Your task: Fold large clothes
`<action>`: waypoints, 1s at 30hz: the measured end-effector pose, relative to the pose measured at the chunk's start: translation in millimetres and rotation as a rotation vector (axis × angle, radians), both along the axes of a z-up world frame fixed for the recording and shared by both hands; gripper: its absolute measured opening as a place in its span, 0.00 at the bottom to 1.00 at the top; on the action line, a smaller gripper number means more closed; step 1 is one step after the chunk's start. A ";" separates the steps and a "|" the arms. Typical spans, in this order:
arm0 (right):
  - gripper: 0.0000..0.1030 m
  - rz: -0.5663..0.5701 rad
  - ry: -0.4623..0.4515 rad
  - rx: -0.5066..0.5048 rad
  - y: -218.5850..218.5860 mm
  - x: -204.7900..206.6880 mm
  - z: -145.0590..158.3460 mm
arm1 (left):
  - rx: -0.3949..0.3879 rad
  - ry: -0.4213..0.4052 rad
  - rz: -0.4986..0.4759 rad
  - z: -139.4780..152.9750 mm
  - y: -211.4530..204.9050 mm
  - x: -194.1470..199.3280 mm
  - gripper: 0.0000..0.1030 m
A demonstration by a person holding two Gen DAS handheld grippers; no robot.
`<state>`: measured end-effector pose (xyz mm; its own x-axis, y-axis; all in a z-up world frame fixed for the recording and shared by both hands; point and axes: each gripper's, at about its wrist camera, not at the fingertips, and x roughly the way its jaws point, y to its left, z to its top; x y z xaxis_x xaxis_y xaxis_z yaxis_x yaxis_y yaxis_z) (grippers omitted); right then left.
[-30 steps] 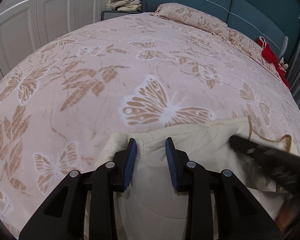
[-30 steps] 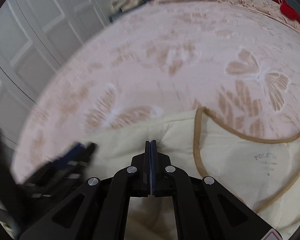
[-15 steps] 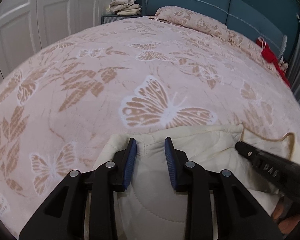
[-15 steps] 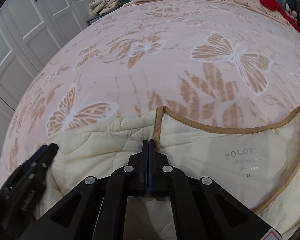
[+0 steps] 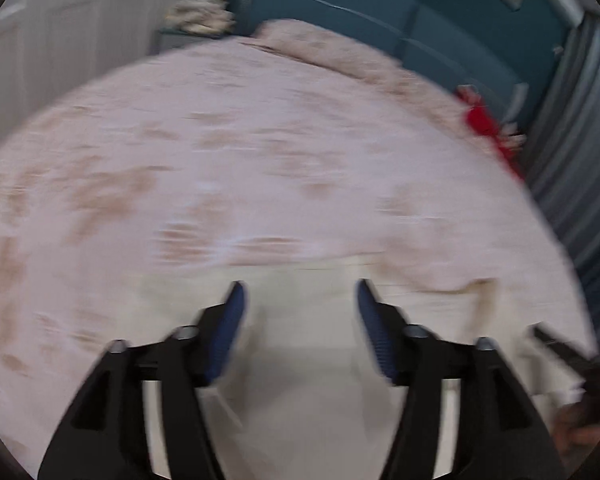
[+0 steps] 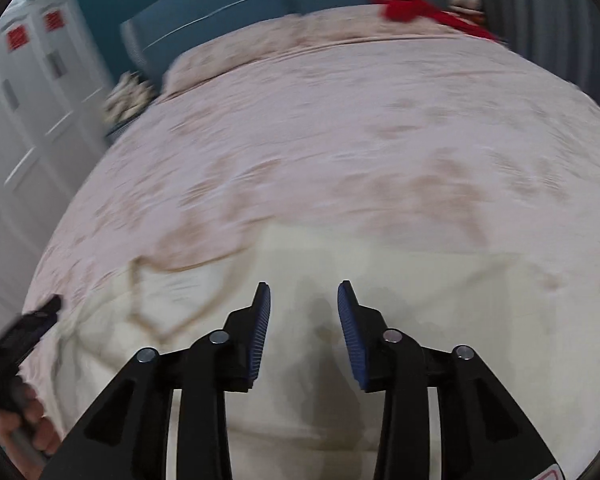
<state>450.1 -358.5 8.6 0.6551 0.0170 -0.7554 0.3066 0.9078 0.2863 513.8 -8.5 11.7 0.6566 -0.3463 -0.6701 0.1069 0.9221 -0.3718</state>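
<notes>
Both views are pretty smeared with motion blur, so take the details loosely. The left tool (image 5: 298, 292) has its jaws spread wide, they've just been opening up, and nothing is pinched between the blue pads; the cream quilted garment (image 5: 300, 360) just lies flat underneath and ahead of it. Same story for the right tool (image 6: 303, 292): jaws have just been parting, pads standing clear of the fabric, with the garment (image 6: 440, 320) spread out below and to both sides of it. The tan-trimmed neckline (image 6: 156, 312) sits off to the left of the right tool. All of this lies on the bed (image 6: 340, 140) with the pink patterned cover, which stretches away ahead of both tools. Far ahead of the right tool, something red (image 6: 416, 8) lies by the teal headboard (image 6: 228, 12).
</notes>
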 end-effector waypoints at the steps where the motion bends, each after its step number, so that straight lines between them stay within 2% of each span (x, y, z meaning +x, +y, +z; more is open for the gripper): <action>1: 0.36 -0.027 0.004 0.028 -13.1 -2.3 -2.5 | -0.044 0.011 -0.059 4.9 -20.4 2.5 0.59; 3: 0.34 -0.052 0.018 0.059 -30.4 -1.5 -9.2 | -0.054 0.036 -0.150 8.5 -57.6 7.3 0.59; 6: 0.29 -0.064 0.056 0.065 -39.5 4.1 -22.3 | 0.011 0.108 -0.266 -4.0 -126.8 19.0 0.59; 7: 0.26 -0.063 0.067 0.070 -41.0 4.7 -27.1 | 0.044 0.141 -0.279 -12.5 -145.9 24.3 0.59; 11: 0.19 -0.052 0.083 0.080 -45.6 -0.7 -41.2 | 0.060 0.277 -0.294 -45.7 -185.0 39.6 0.56; 12: 0.17 -0.046 0.082 0.083 -47.7 -3.0 -42.1 | 0.082 0.275 -0.291 -48.7 -191.2 39.6 0.49; 13: 0.15 -0.042 0.078 0.086 -49.2 -4.9 -41.6 | 0.113 0.256 -0.303 -48.2 -197.5 38.1 0.37; 14: 0.14 -0.044 0.074 0.088 -50.8 -7.0 -40.7 | 0.112 0.257 -0.329 -48.6 -201.3 35.9 0.01; 15: 0.11 -0.048 0.073 0.088 -53.4 -8.1 -40.2 | 0.119 0.259 -0.331 -46.9 -203.4 35.1 0.01; 18: 0.04 -0.061 0.080 0.088 -59.1 -8.9 -46.3 | 0.143 0.176 -0.323 -34.2 -200.8 29.5 0.01; 20: 0.00 -0.067 0.096 0.104 -62.3 -7.5 -58.4 | 0.145 0.176 -0.314 -40.5 -197.5 28.9 0.01; 24: 0.00 -0.081 0.092 0.093 -62.2 -4.2 -69.6 | 0.133 0.171 -0.296 -60.3 -196.0 30.3 0.01; 28: 0.00 -0.076 0.101 -0.013 -50.2 0.6 -63.9 | 0.145 0.142 -0.286 -62.1 -200.5 26.9 0.02; 30: 0.00 -0.085 0.105 -0.043 -48.0 -1.8 -52.7 | 0.151 0.107 -0.267 -48.2 -194.0 18.8 0.04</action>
<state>448.3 -406.5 -44.0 0.5703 -0.0691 -0.8185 0.4091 0.8880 0.2101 532.6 -202.5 -36.5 0.4792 -0.3883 -0.7871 0.3205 0.9123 -0.2550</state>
